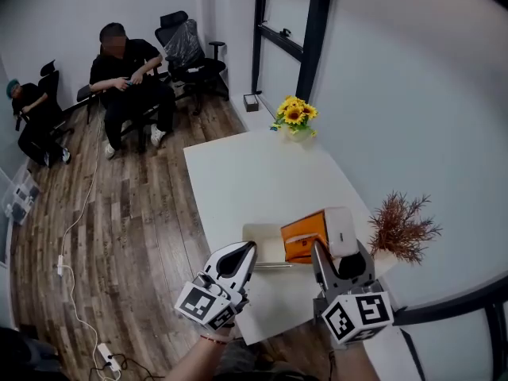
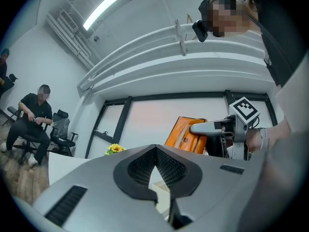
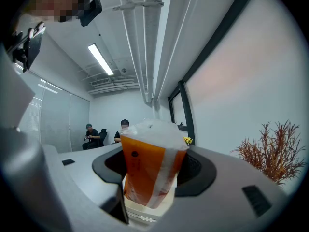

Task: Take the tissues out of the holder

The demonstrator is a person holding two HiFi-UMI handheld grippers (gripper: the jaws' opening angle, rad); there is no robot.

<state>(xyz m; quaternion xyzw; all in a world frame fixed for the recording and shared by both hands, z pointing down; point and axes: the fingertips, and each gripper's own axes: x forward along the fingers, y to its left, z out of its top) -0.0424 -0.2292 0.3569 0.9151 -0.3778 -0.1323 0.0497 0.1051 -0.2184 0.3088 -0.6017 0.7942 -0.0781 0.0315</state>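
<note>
An orange tissue pack (image 1: 304, 235) with a clear plastic end is clamped between the jaws of my right gripper (image 1: 330, 243). In the right gripper view the pack (image 3: 147, 170) stands upright between the two jaws of the right gripper (image 3: 152, 178), just above the beige holder (image 3: 145, 212). The open beige holder (image 1: 263, 241) sits on the white table (image 1: 238, 181), to the left of the pack. My left gripper (image 1: 248, 249) is at the holder's near left edge, its jaws pressed together with nothing between them. From the left gripper (image 2: 155, 164) I see the pack (image 2: 186, 134) lifted and tilted.
A pot of sunflowers (image 1: 295, 116) stands at the table's far end and a dried reddish plant (image 1: 401, 227) at its right edge by the wall. Two people sit on chairs (image 1: 127, 78) at the back left. A cable (image 1: 75, 236) runs over the wooden floor.
</note>
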